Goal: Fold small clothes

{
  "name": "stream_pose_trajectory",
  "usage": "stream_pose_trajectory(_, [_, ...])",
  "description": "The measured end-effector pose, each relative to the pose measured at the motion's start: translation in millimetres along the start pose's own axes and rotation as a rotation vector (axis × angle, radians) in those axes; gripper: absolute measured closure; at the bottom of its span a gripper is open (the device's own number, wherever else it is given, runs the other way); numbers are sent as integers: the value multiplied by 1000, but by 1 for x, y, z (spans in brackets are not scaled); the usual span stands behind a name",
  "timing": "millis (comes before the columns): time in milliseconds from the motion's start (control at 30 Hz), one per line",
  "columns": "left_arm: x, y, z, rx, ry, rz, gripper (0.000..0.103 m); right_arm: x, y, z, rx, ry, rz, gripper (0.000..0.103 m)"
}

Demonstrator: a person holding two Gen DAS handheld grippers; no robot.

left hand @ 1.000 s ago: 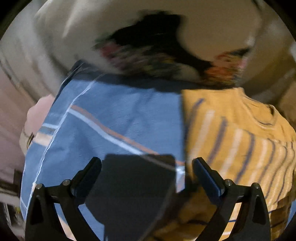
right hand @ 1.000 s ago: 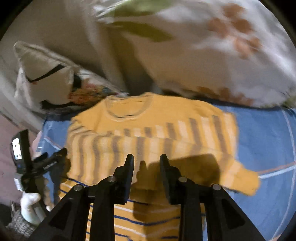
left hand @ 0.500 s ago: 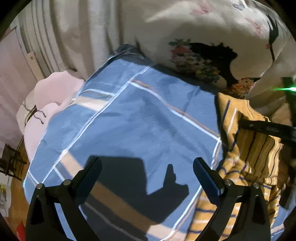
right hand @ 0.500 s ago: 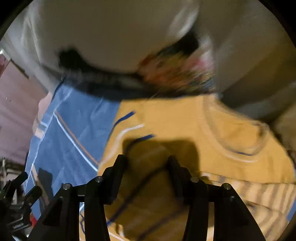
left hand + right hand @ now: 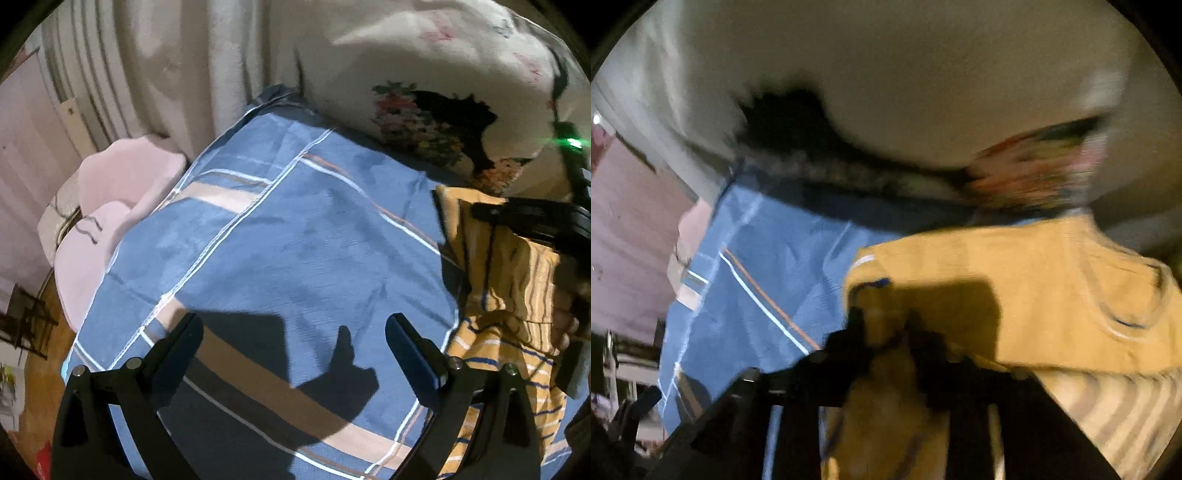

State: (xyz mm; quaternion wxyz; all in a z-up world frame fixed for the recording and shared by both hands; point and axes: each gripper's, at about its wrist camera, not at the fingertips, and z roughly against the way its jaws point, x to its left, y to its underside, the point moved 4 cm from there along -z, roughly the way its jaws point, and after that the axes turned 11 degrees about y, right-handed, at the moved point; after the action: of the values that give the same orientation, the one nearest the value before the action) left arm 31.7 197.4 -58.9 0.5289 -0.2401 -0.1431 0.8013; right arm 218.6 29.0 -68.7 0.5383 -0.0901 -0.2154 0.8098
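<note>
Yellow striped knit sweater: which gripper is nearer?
Right. The right gripper has the yellow striped knit sweater bunched between its closing jaws. The left gripper hangs open over the blue checked bedsheet, with the sweater off to its right.

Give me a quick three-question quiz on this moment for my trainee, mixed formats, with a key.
1. Multiple choice: what lies under the left claw? A) a wooden tray B) the blue plaid sheet C) a stack of plates
2. True or false: the left claw holds the yellow striped shirt.
3. Fill in: the pillow behind the shirt is printed with ____.
Key: 1 B. 2 False: the left claw is open and empty, while the right claw has the shirt's cloth between its closing jaws. 3 flowers.
</note>
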Motion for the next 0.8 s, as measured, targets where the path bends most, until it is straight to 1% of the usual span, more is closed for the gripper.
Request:
stream_pose_trajectory(67, [-8,-1,0,-4,25,-12,4,-29,15,30,-47,23,-25,66])
stream_pose_trajectory(100, [-13,-2,0,-5,46,-13,4,-43,21,38,-44,28,-48,66])
stream_pose_trajectory(133, [-20,-2,-3,-2,76,-20,4,-65,34,45,-27,33,-96,66])
stream_pose_trajectory(200, [-33,-1,-9,16,104,-39,4,-104,52,50,6,60,-181,66])
stream_pose_trajectory(233, [-42,1,-14,30,125,-48,4,-120,61,51,20,91,-213,66])
stream_pose_trajectory(267, [-51,4,-19,50,155,-58,4,-146,76,50,38,148,-265,66])
stream_pose_trajectory(300, [-58,9,-24,72,176,-68,4,-167,85,54,50,186,-306,66])
stream_pose_trajectory(333, [-64,14,-28,90,185,-76,4,-184,96,58,56,215,-346,66])
stream_pose_trajectory(367, [-69,18,-32,108,189,-83,4,-203,109,67,46,227,-395,66])
stream_pose_trajectory(433, [-77,29,-36,133,191,-96,4,-224,125,88,12,230,-452,66])
stream_pose_trajectory(467, [-79,33,-36,139,191,-98,4,-239,136,109,-33,229,-488,66])
stream_pose_trajectory(533, [-83,44,-30,149,208,-87,4,-253,152,138,-111,216,-552,66])
stream_pose_trajectory(567, [-83,48,-27,152,211,-80,4,-260,161,155,-152,193,-585,65])
stream_pose_trajectory(633, [-84,59,-18,154,218,-55,4,-266,173,174,-192,152,-616,65])
stream_pose_trajectory(667, [-84,64,-14,153,218,-48,4,-271,182,189,-228,122,-636,65])
stream_pose_trajectory(700, [-84,69,-9,149,216,-41,4,-274,188,198,-253,87,-655,65])
stream_pose_trajectory(733, [-84,76,-3,144,209,-36,4,-278,195,210,-282,25,-685,65])
stream_pose_trajectory(800, [-84,89,9,136,197,-28,4,-281,206,223,-302,-67,-736,65])
